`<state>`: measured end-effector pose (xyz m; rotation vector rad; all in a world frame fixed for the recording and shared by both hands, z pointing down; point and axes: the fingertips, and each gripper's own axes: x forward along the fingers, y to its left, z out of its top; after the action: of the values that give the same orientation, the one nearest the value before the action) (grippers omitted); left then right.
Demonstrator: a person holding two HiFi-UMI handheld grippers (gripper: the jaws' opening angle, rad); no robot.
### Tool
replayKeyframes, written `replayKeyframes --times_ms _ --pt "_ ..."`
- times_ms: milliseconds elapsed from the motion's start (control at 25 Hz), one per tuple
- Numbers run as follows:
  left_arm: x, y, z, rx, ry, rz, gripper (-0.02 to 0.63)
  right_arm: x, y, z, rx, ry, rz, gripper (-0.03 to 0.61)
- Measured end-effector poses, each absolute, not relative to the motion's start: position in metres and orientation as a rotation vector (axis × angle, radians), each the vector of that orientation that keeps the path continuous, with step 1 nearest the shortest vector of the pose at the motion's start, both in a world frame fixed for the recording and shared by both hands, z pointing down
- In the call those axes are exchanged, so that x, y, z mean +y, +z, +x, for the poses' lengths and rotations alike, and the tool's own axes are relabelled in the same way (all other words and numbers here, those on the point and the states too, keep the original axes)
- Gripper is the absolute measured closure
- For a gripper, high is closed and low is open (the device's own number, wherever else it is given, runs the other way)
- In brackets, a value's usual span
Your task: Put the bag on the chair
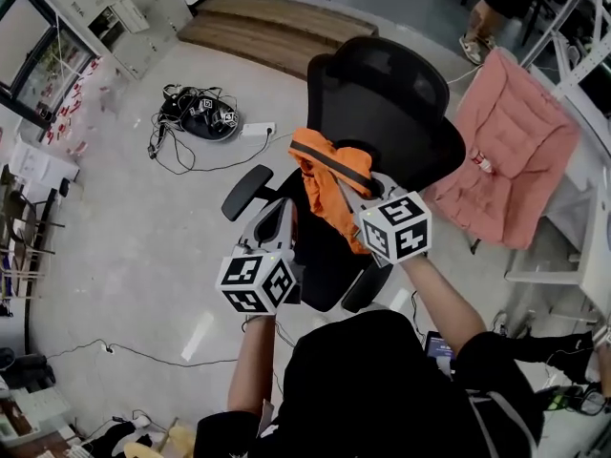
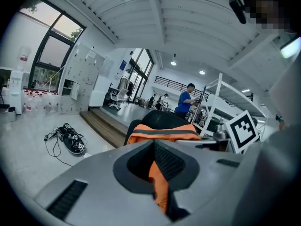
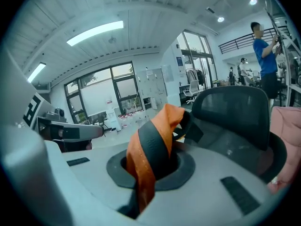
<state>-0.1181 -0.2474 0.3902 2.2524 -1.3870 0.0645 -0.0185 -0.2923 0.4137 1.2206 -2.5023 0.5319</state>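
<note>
An orange bag (image 1: 327, 181) with black straps hangs between my two grippers, over the seat of a black mesh office chair (image 1: 382, 103). My left gripper (image 1: 289, 213) is shut on orange fabric at the bag's left side, and in the left gripper view the bag (image 2: 165, 134) shows past its shut jaws (image 2: 157, 173). My right gripper (image 1: 344, 191) is shut on an orange and black strap (image 3: 150, 149) that runs up from its jaws (image 3: 141, 175). The chair's backrest (image 3: 235, 112) stands just behind the bag. The bag hides most of the seat.
A pink padded cover (image 1: 511, 151) lies over a white frame to the right of the chair. On the floor at the far left lie cables and a black device (image 1: 200, 113), with a wooden step (image 1: 267, 27) behind. A person in blue (image 3: 265, 55) stands far off.
</note>
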Motion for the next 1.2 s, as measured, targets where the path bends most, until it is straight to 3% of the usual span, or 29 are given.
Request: replayKeyframes --times_ms 1200 --pt "-0.328 0.556 -0.077 -1.29 0.231 2.044 0.604 -0.401 0.573 0.001 -2.327 0.737 1.117 0.565"
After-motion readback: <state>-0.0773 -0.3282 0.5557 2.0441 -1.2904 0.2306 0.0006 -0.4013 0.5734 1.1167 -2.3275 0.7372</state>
